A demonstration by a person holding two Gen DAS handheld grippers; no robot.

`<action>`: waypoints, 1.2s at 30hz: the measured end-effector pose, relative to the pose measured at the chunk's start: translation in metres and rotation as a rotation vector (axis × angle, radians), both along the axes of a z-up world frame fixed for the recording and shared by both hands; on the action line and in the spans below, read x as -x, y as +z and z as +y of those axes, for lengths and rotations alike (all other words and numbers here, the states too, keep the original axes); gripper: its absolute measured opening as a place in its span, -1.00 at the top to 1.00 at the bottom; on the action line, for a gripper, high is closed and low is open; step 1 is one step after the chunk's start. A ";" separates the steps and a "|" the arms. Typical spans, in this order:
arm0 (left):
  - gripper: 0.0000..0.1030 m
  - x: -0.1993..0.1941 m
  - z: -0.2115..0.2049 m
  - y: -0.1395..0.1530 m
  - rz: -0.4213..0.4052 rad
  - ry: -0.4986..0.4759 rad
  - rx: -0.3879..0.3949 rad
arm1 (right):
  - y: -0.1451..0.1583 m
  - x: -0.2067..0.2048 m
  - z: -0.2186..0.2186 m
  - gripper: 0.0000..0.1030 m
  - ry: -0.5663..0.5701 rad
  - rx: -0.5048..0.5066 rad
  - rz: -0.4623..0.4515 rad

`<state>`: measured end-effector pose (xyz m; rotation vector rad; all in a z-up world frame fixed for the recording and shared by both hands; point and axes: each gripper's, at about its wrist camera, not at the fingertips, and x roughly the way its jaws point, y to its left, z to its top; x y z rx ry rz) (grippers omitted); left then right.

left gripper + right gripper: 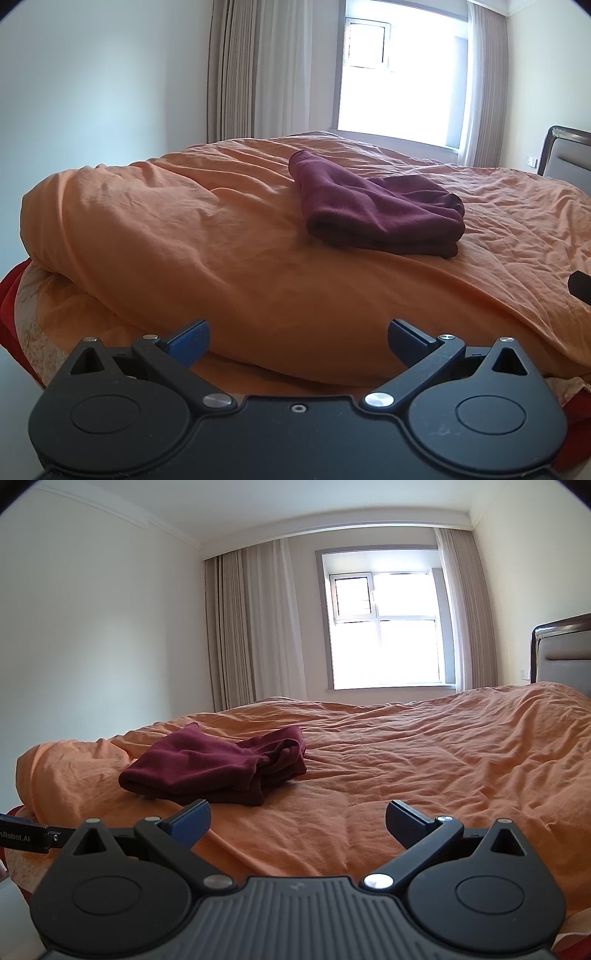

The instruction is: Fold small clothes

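- Left wrist view: the maroon garment [380, 214] lies folded on the orange duvet [184, 236], its long axis running from far left to near right. It sits well ahead of the left gripper [298, 341], slightly right; jaws spread wide, empty.
- Right wrist view: the garment [214, 766] lies ahead and left of the right gripper [298, 821], apart from it; jaws wide, holding nothing.

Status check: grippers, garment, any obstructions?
Left gripper open, empty. Right gripper open, empty. Maroon garment folded on orange duvet, untouched. Nothing in the way.
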<state>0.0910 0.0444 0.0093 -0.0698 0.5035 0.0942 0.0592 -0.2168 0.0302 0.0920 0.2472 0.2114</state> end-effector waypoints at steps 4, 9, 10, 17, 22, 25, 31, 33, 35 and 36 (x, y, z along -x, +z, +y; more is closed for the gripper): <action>-0.99 0.000 0.000 0.001 -0.003 -0.004 0.008 | 0.000 0.000 0.000 -1.00 -0.001 0.000 -0.002; -0.99 -0.002 0.000 0.002 -0.001 -0.006 0.021 | 0.000 0.000 -0.002 -1.00 -0.003 0.001 0.001; -0.99 -0.002 0.000 0.002 -0.004 -0.004 0.021 | 0.000 -0.001 -0.002 -1.00 -0.003 0.001 0.003; -0.99 -0.005 -0.001 0.002 0.000 0.013 0.006 | -0.002 -0.003 -0.002 -1.00 0.002 0.004 0.013; -0.99 -0.010 -0.003 0.001 0.008 0.020 -0.014 | -0.005 -0.006 0.000 -1.00 0.006 0.012 0.022; -0.99 -0.012 -0.002 -0.001 0.014 0.017 -0.015 | -0.007 -0.008 0.001 -1.00 0.010 0.013 0.028; -0.99 -0.016 -0.002 -0.003 0.020 0.013 -0.014 | -0.011 -0.013 0.002 -1.00 0.019 0.018 0.043; -0.99 -0.018 -0.003 -0.005 0.020 0.013 -0.015 | -0.013 -0.016 0.002 -1.00 0.021 0.019 0.048; -0.99 -0.020 -0.002 -0.006 0.023 0.013 -0.016 | -0.015 -0.018 0.001 -1.00 0.023 0.020 0.054; -0.99 -0.022 -0.002 -0.006 0.025 0.014 -0.017 | -0.016 -0.019 0.001 -1.00 0.023 0.020 0.057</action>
